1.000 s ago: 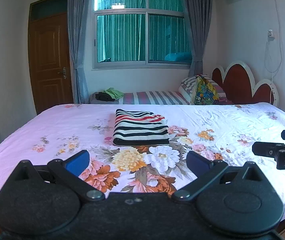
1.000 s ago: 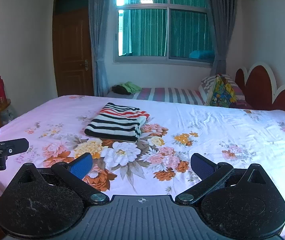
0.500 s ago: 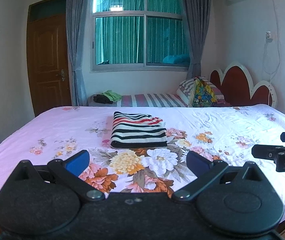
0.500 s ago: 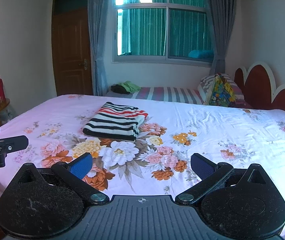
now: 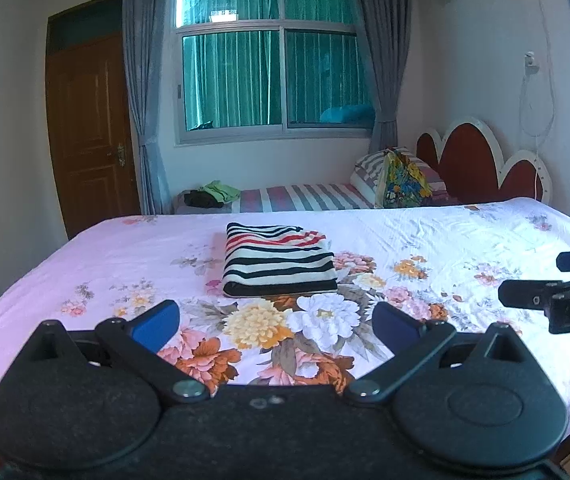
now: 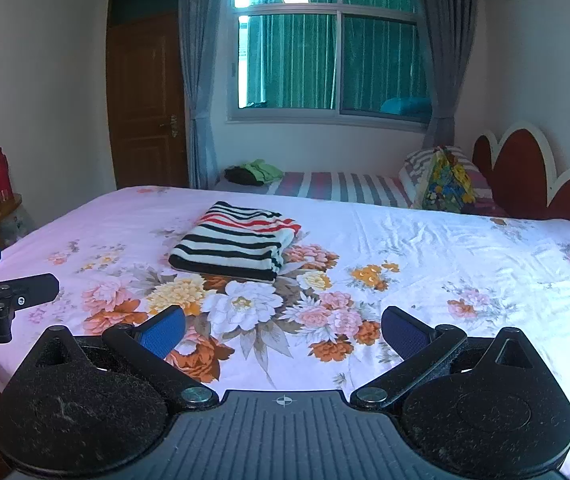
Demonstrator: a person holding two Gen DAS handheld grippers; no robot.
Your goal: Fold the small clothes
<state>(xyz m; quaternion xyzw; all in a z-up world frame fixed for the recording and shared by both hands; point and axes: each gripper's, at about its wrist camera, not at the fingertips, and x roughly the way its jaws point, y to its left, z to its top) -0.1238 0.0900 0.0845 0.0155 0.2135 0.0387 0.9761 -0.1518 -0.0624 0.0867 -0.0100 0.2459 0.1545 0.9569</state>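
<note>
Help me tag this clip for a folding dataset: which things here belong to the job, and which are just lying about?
Job:
- folded striped garment on the floral bedsheet
- left gripper, open
- right gripper, open

Lying about:
- green and dark clothes on the striped bed
- colourful bag
- red bottle

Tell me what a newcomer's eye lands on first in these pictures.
First comes the folded black, white and red striped garment, lying flat in the middle of the pink floral bedsheet. Next, the open left gripper and open right gripper, both empty, held above the near edge of the bed. Behind, a teal-curtained window sits beside a brown wooden door.
</note>
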